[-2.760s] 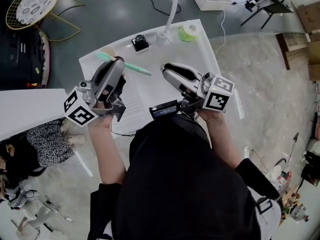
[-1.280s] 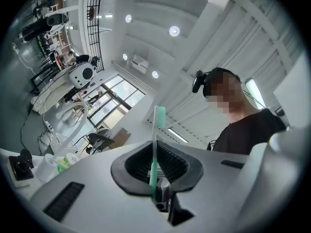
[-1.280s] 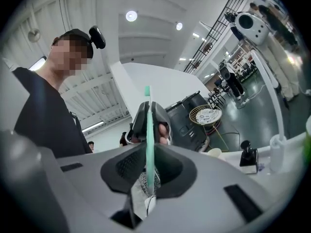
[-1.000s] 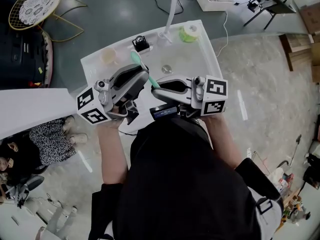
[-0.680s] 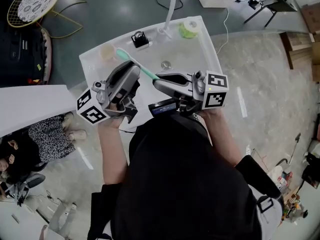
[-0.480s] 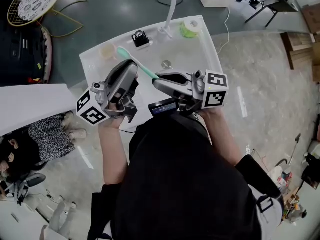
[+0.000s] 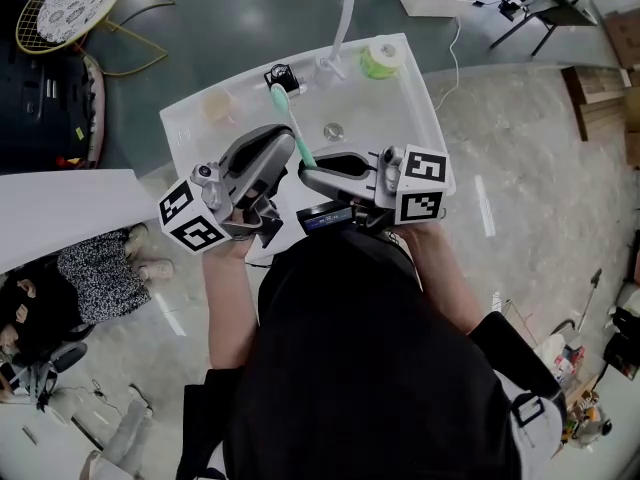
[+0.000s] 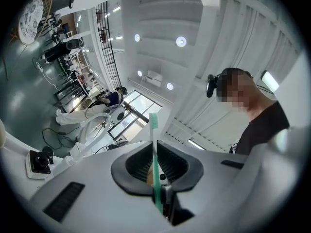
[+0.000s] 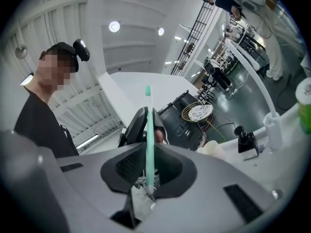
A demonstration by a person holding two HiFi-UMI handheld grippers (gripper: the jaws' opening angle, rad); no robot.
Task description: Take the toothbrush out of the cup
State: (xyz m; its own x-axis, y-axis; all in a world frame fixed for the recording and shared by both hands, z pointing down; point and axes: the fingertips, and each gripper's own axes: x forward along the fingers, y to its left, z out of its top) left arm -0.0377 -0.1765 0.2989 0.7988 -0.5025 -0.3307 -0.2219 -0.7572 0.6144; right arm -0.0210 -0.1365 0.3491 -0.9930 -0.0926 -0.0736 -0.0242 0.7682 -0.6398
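Note:
A mint-green toothbrush (image 7: 291,120) is held in the air over the white table (image 7: 405,108), bristle end pointing away from me. My left gripper (image 7: 287,148) has the handle between its pads, and its jaws are closing on it. My right gripper (image 7: 304,172) comes in from the right and is shut on the handle's lower end. In the left gripper view the toothbrush (image 8: 154,144) stands upright between the dark pads. The right gripper view shows the toothbrush (image 9: 147,125) the same way. The pale cup (image 7: 216,107) stands apart at the table's far left, also seen as the cup (image 9: 214,148).
A small black-and-white device (image 7: 283,78) sits at the table's far edge, just beyond the brush head. A green tape roll (image 7: 377,61) lies at the far right corner beside a white lamp stem (image 7: 344,13). A small metal disc (image 7: 333,131) lies mid-table.
The brush head has swung right, from near the cup towards the black device, so the toothbrush now points more straight away from me. Both grippers stay close together on the handle.

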